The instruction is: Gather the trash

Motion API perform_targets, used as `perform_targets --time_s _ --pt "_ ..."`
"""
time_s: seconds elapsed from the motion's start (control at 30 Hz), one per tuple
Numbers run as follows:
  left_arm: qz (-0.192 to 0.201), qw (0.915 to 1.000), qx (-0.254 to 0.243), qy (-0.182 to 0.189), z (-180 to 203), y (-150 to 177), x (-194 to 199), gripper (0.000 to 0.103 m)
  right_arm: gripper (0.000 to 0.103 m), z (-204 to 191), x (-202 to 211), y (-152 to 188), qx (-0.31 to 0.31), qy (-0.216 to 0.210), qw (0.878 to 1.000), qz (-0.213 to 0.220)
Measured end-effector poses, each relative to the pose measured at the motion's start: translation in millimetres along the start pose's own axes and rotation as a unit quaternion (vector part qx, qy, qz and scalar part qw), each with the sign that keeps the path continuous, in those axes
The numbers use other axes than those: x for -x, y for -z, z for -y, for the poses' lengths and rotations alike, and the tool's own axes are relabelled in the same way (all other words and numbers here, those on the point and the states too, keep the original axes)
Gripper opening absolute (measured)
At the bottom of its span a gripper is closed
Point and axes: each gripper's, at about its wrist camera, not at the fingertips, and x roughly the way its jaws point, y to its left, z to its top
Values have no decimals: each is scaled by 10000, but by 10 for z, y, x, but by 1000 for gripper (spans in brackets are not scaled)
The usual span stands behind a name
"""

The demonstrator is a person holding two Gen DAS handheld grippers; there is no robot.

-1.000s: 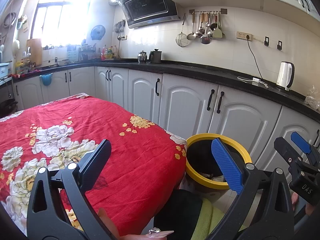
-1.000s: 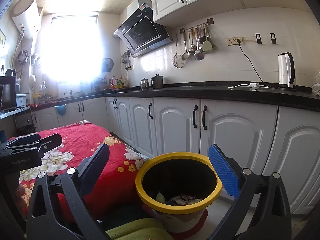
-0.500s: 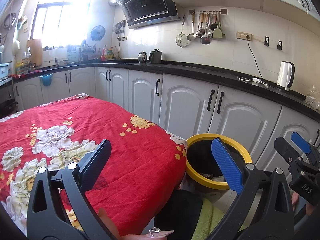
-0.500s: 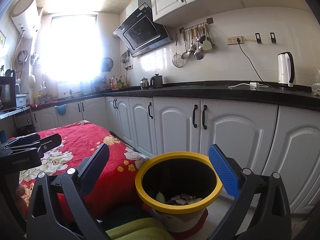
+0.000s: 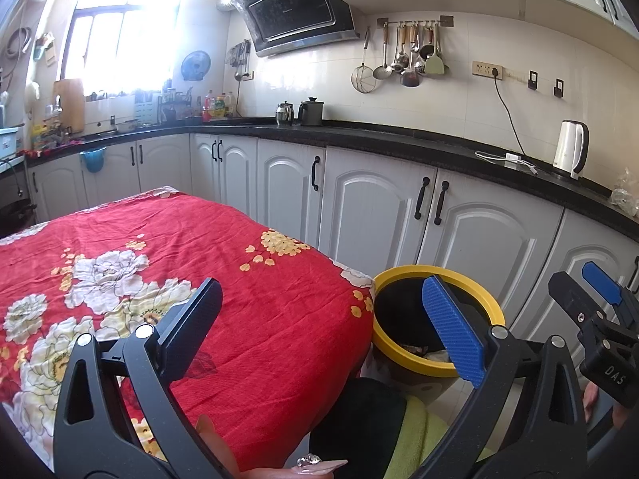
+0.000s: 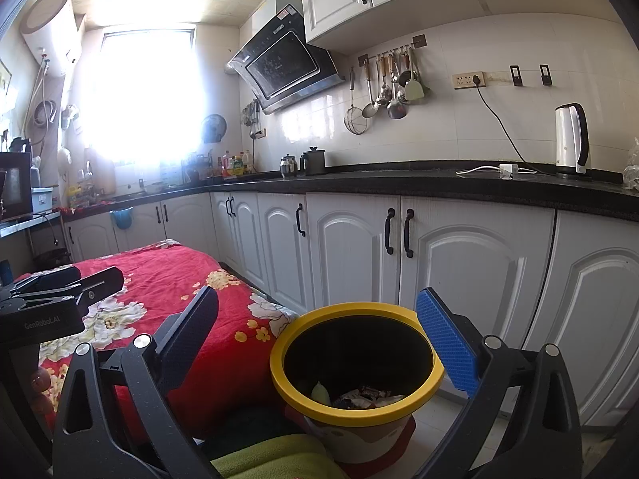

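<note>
right wrist view: the right gripper (image 6: pixel 315 335) is spread wide and holds nothing, with the yellow-rimmed bin (image 6: pixel 356 363) just ahead and below between its fingers, wrappers lying at its bottom. the left gripper (image 5: pixel 319 327), equally wide and empty, hangs over the red floral cloth (image 5: pixel 159 247); the bin sits to its right, so the right gripper is nearer

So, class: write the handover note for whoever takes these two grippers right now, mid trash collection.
Left gripper: open, empty, over the red floral tablecloth.
Right gripper: open, empty, above the yellow-rimmed bin.
The bin stands on the floor at the table's corner, with wrappers already inside.
No trash visible on the cloth in either view.
Left: check unseen areas for more.
</note>
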Motion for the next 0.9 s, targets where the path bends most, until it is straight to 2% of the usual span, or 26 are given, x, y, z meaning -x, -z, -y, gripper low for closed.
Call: perform_targets --time_s 0.43,0.53,0.6,0.7,0.77,0.83,0.87,0.9 --pt "-288 9995 -137 78 -32 76 -115 92 97 -37 -65 72 -25 45 9999 -158" --pt "-392 9992 -3 107 -102 50 -114 92 97 -82 -112 36 -3 30 9998 -204" --pt "-583 9981 194 101 -286 12 -101 92 97 -161 -175 -27 30 -116 9997 -219" --pt "-681 9950 527 -503 -862 -31 19 92 97 -584 -358 -161 311 -692 9966 -326" --pt "-748 9851 826 -1311 -1485 -15 181 92 97 -1217 -605 -244 482 -1569 9838 -715" --pt "-810 9657 1207 -2152 -2099 39 377 92 97 -1884 -800 -232 757 -2298 9636 -1133" --pt "-864 9477 1435 -2716 -2472 94 516 92 97 -2269 -876 -195 918 -2666 9501 -1334" --pt "-883 9344 1580 -3069 -2726 141 618 92 97 -2651 -940 -140 1084 -3010 9351 -1523"
